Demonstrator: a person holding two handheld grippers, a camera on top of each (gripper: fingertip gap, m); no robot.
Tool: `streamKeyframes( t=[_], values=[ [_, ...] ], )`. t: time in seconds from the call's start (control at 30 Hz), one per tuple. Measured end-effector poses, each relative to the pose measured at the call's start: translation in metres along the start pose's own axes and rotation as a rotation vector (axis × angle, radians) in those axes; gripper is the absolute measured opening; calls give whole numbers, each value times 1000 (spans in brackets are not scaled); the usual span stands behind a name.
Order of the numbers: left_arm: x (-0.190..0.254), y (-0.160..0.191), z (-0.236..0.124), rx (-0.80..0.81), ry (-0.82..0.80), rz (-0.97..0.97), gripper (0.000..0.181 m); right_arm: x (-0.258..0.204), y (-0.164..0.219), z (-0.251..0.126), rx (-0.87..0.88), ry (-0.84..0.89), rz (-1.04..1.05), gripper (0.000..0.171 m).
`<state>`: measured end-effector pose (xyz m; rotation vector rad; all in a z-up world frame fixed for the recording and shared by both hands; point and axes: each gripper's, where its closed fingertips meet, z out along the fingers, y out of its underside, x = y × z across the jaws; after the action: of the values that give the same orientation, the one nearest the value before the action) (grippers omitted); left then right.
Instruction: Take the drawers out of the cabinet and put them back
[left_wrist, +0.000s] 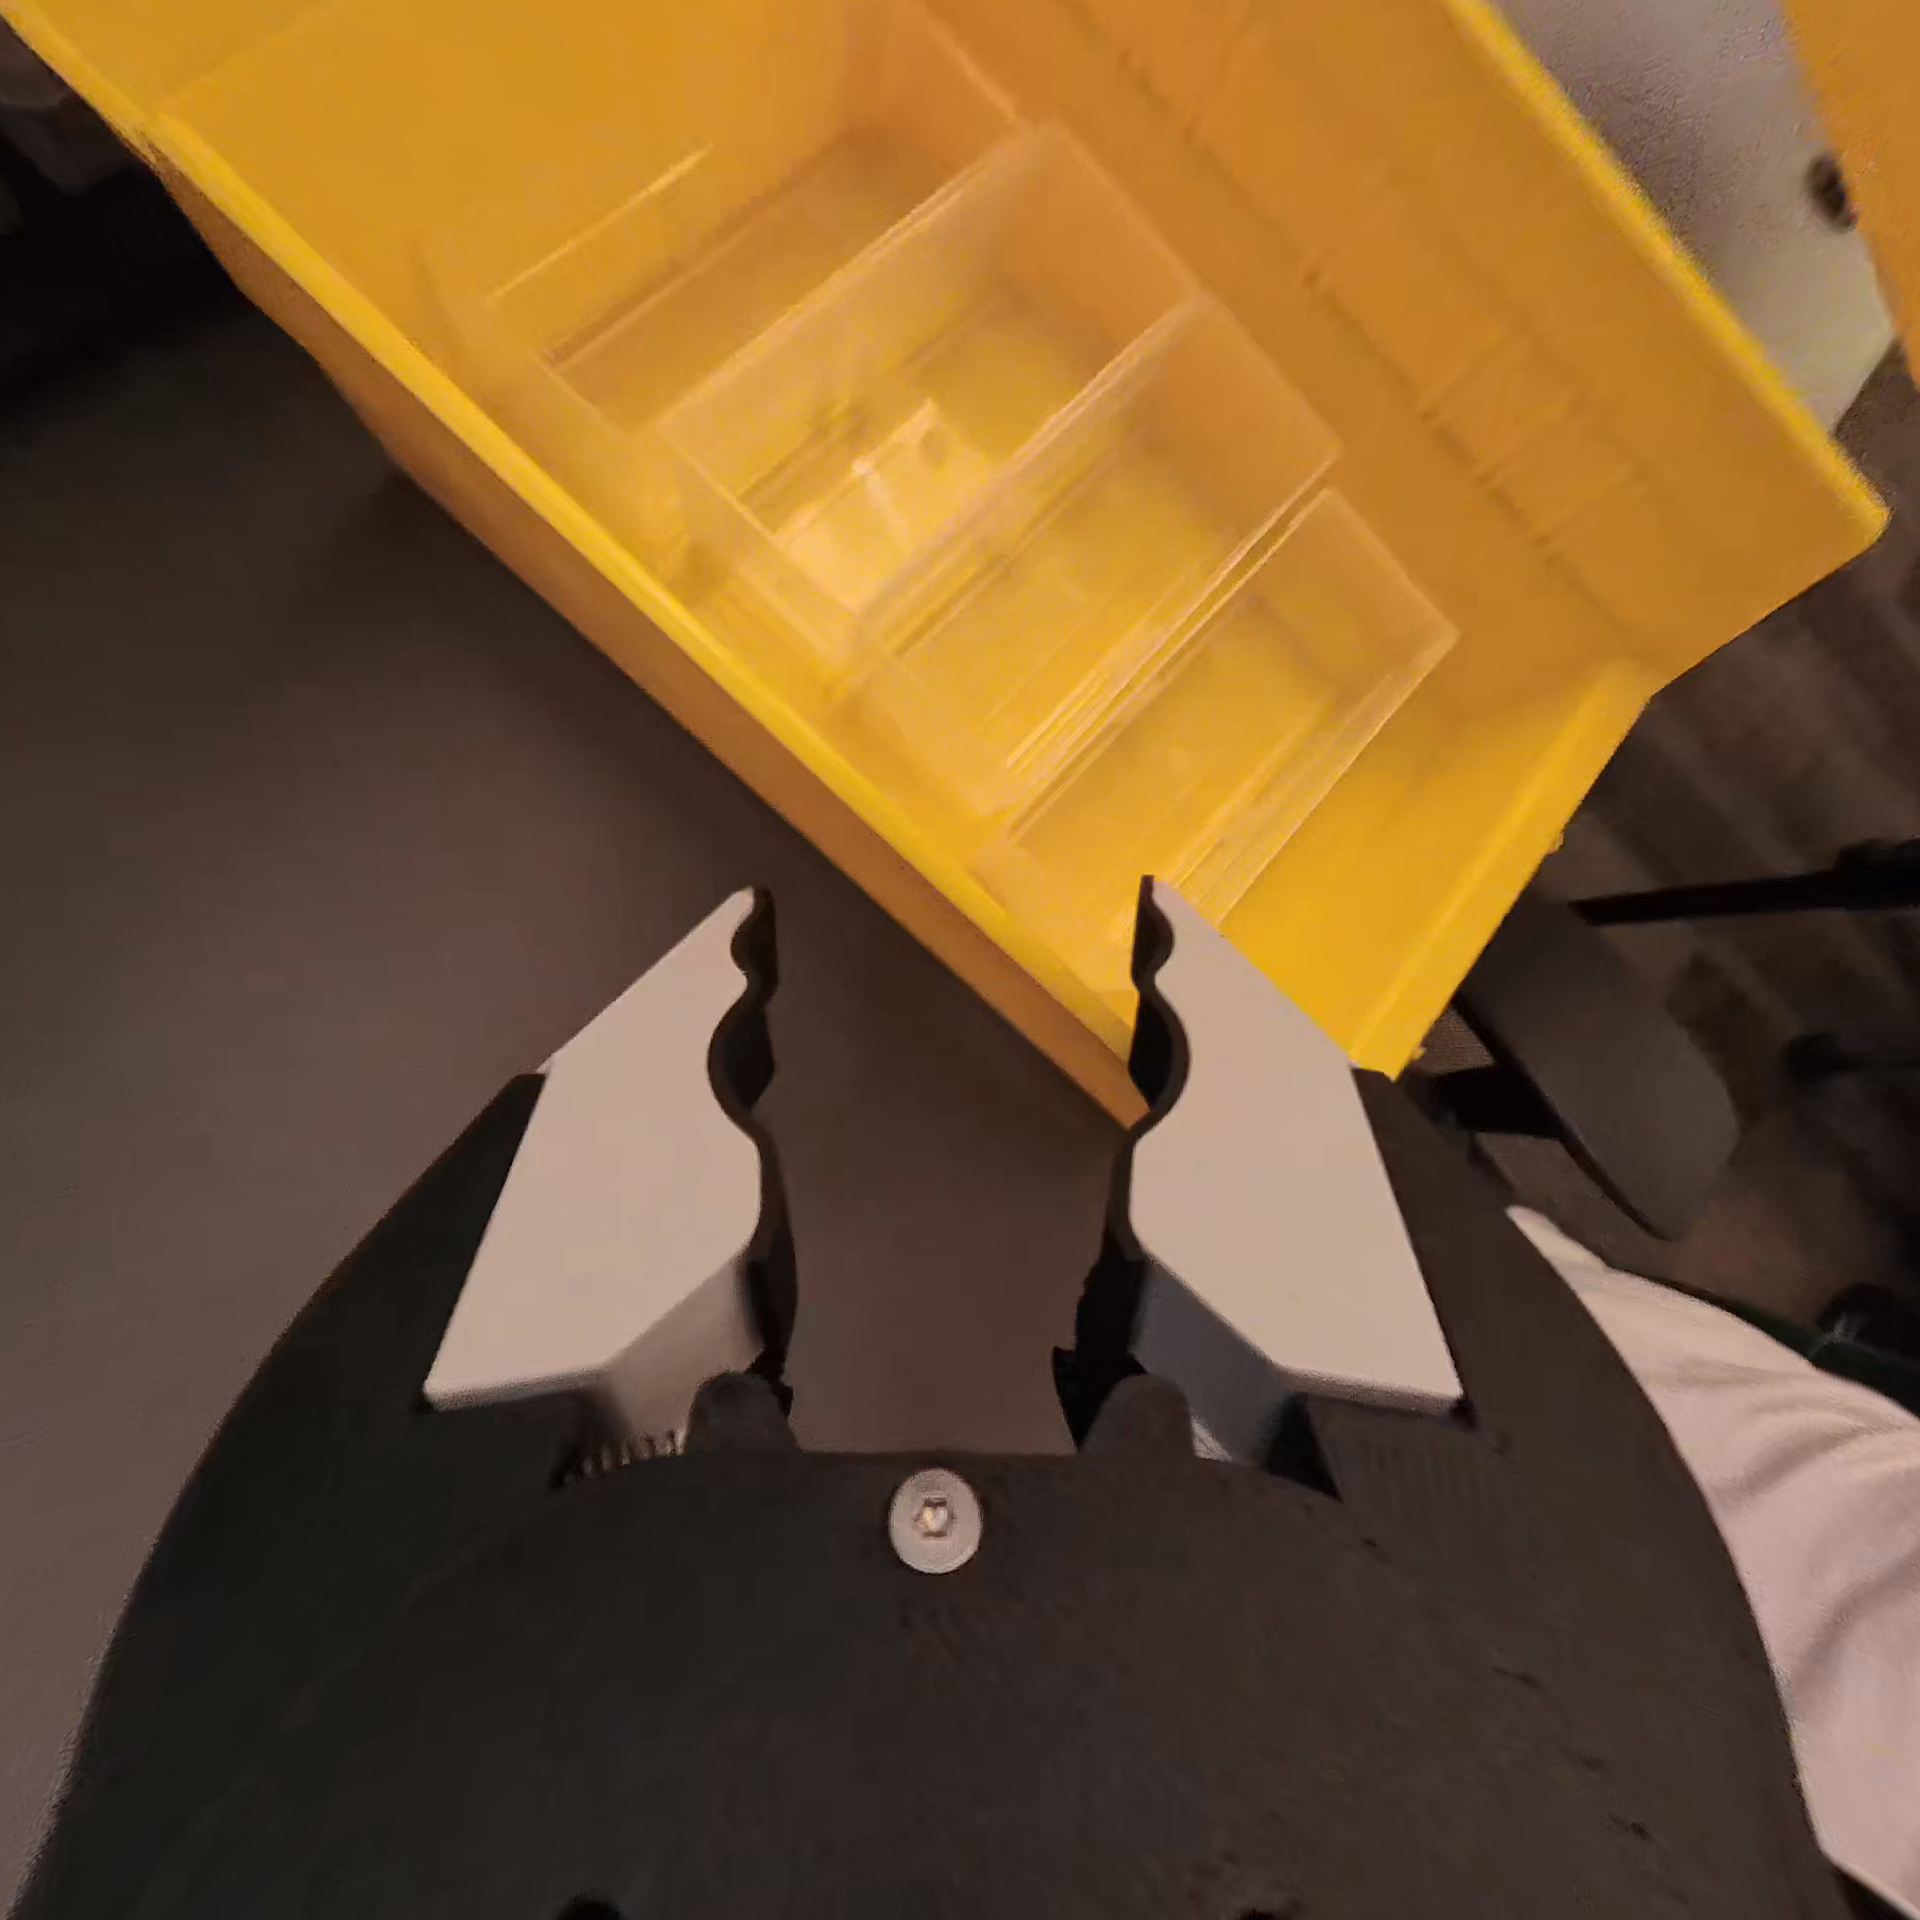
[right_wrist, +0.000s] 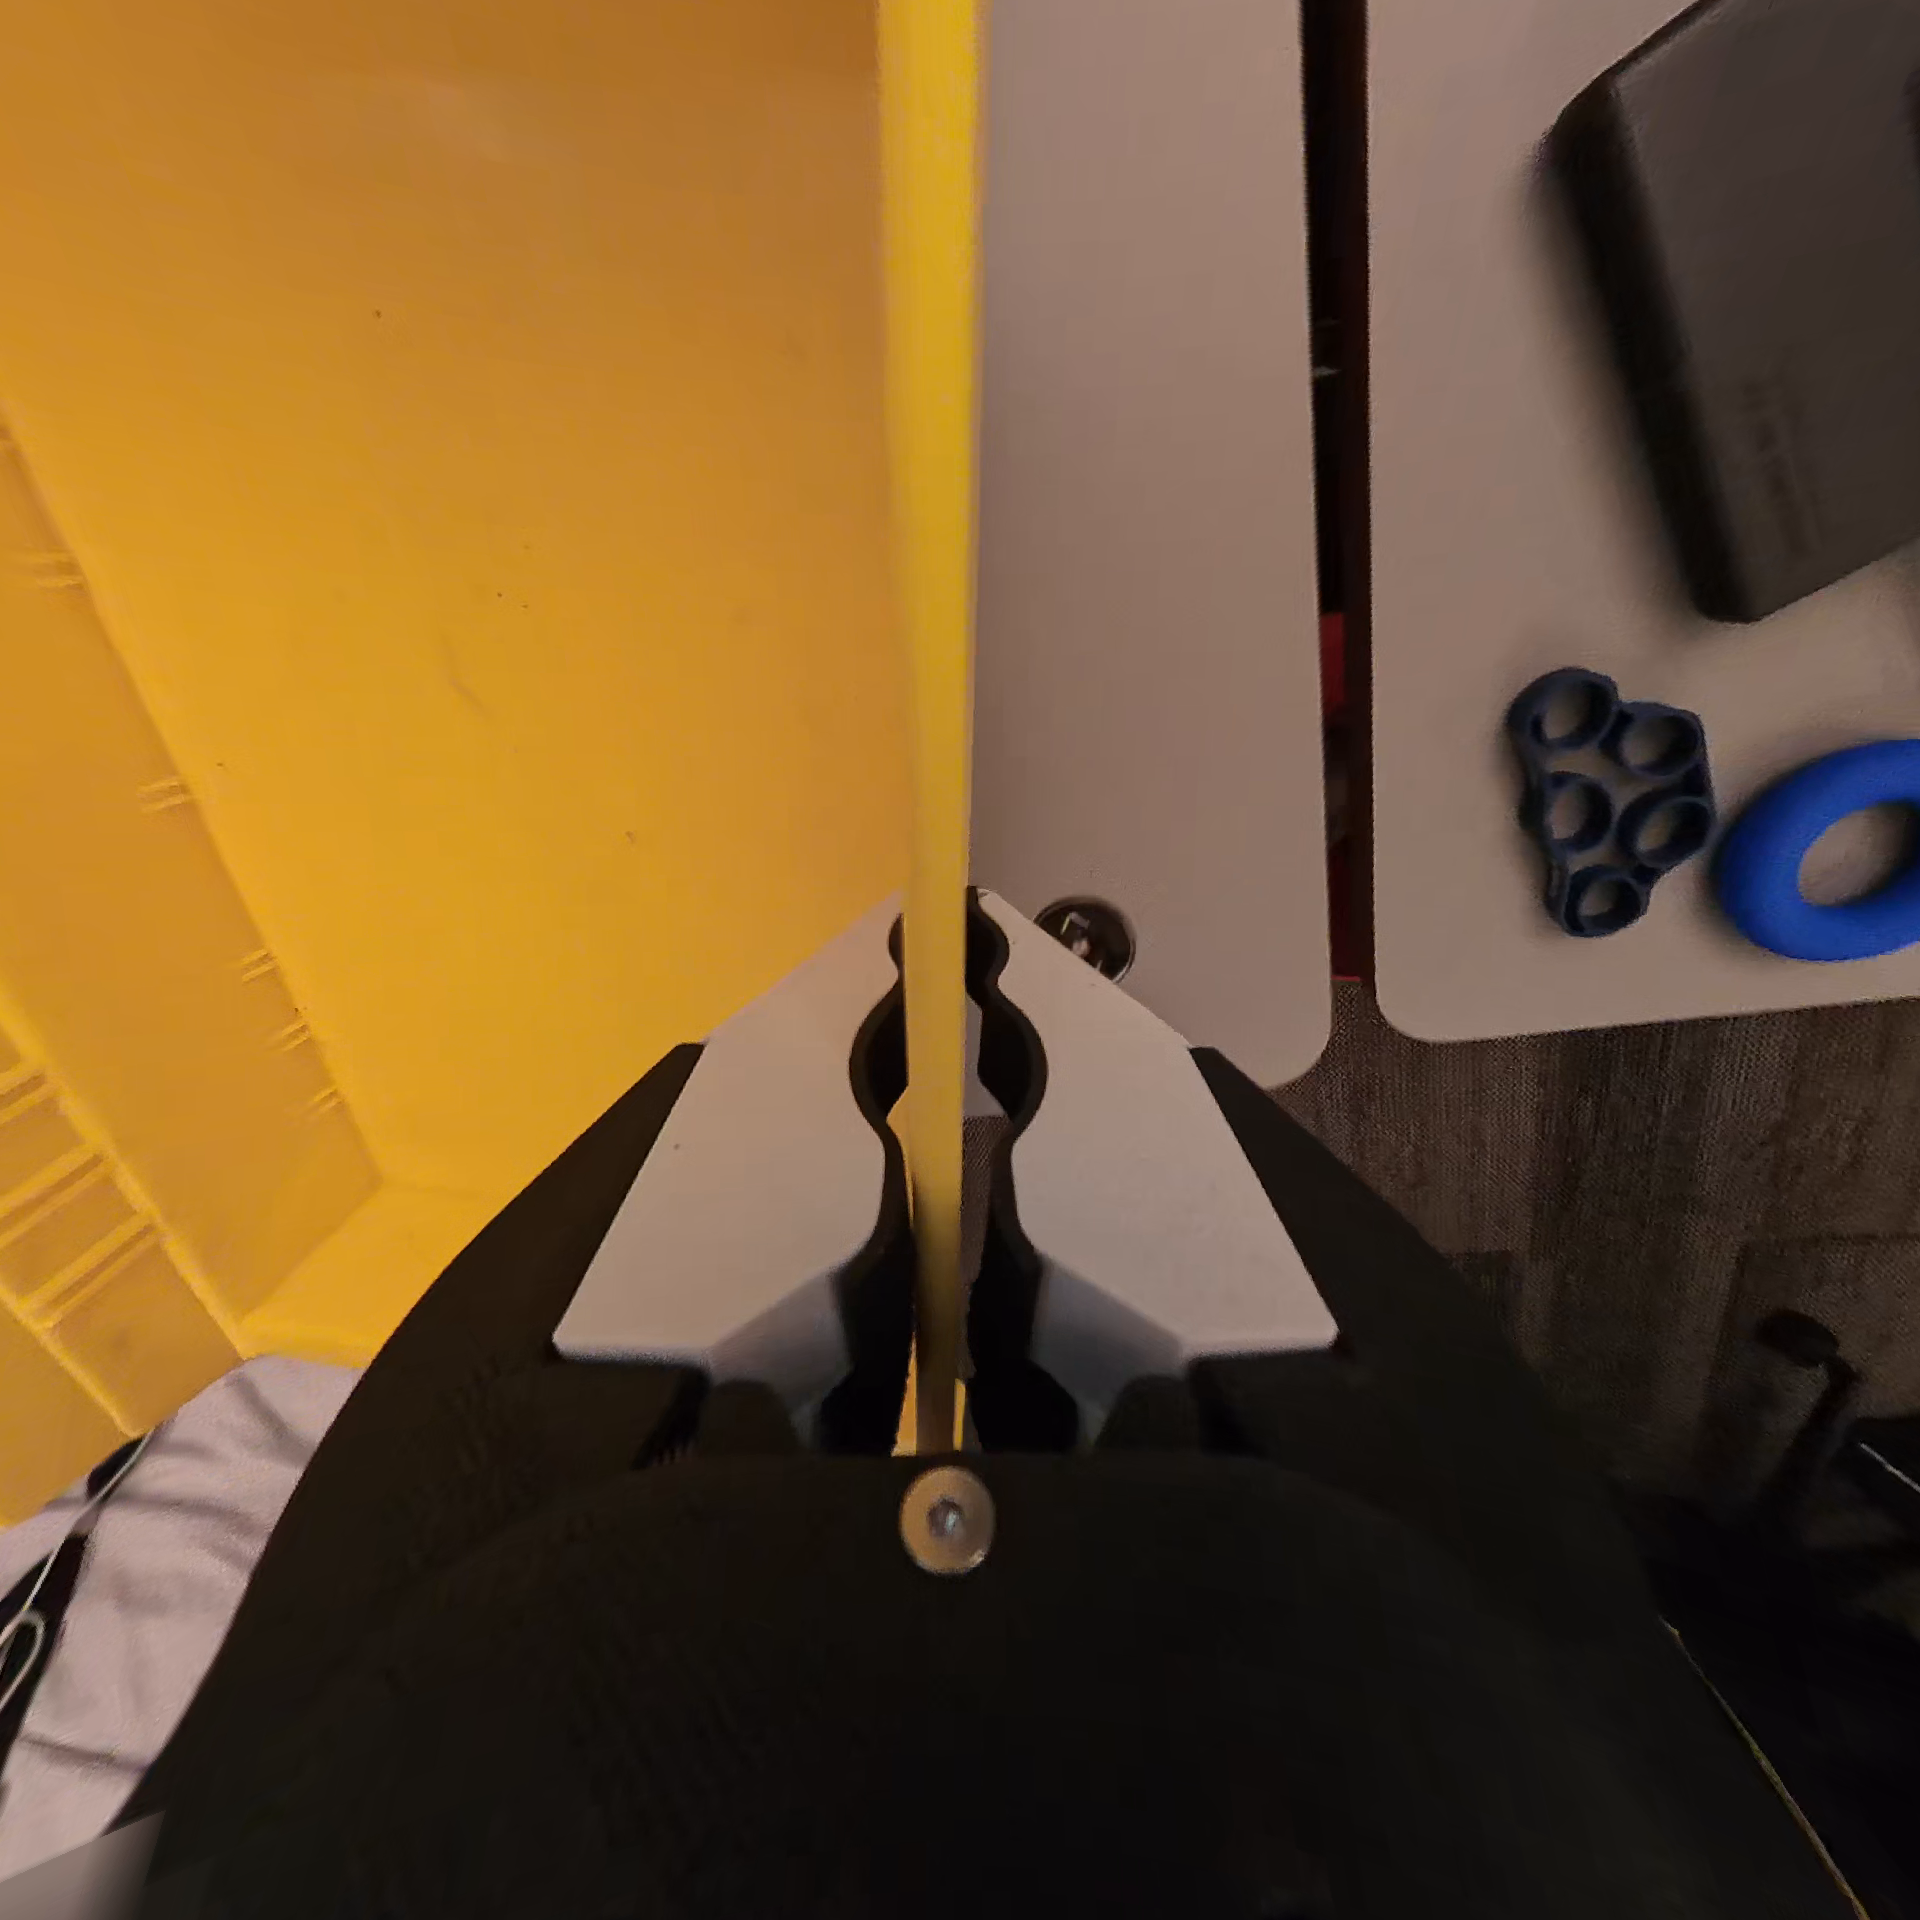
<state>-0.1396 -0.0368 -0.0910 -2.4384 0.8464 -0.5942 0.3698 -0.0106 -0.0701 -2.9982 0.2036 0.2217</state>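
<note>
A yellow drawer (left_wrist: 1351, 312) hangs tilted in the left wrist view, and several clear plastic boxes (left_wrist: 997, 457) lie inside it. My left gripper (left_wrist: 951, 894) is open and empty. Its right fingertip (left_wrist: 1174, 935) is in front of the drawer's near lower wall, and I cannot tell if they touch. In the right wrist view my right gripper (right_wrist: 940, 914) is shut on the thin upright wall (right_wrist: 935, 520) of the yellow drawer (right_wrist: 468, 520), which fills the left half of that view. No cabinet is in view.
White tabletops (right_wrist: 1143, 520) lie to the right with a dark gap between them. A black box (right_wrist: 1745, 312), a dark blue piece with round holes (right_wrist: 1610, 800) and a blue ring (right_wrist: 1829, 852) sit there. Carpet (right_wrist: 1558, 1195) lies below. A person's white clothing (left_wrist: 1766, 1455) is close by. Some 50 centimeters of space lies between my two pairs of fingers.
</note>
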Motion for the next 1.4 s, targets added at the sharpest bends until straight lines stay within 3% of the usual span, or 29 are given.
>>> streamKeyframes(
  t=[0.1,0.2,0.23,0.37,0.5,0.67,0.97,1.23,1.4],
  values=[
    [-4,8,1,-146,5,-5,73,3,-12,28,-20,-1,0,3],
    [12,13,1,-267,128,-5,38,-4,-26,53,-46,-9,-23,3],
    [10,14,0,-295,116,1,27,-6,-31,59,-53,-8,-31,3],
    [-26,20,-16,-345,-15,18,15,-12,-47,78,-80,13,-72,3],
    [-70,33,-41,-318,-79,-111,6,-15,-64,90,-76,-30,-73,3],
    [-128,61,-79,-283,-200,-220,3,-5,-86,90,-70,4,-102,3],
    [-204,120,-146,-169,-242,-497,5,-16,-112,96,-72,-1,-125,2],
    [-262,171,-203,-108,-344,-692,5,-22,-109,96,-77,-45,-134,10],
    [-294,189,-226,-46,-398,-791,5,-18,-98,95,-75,9,-162,3]
  ],
)
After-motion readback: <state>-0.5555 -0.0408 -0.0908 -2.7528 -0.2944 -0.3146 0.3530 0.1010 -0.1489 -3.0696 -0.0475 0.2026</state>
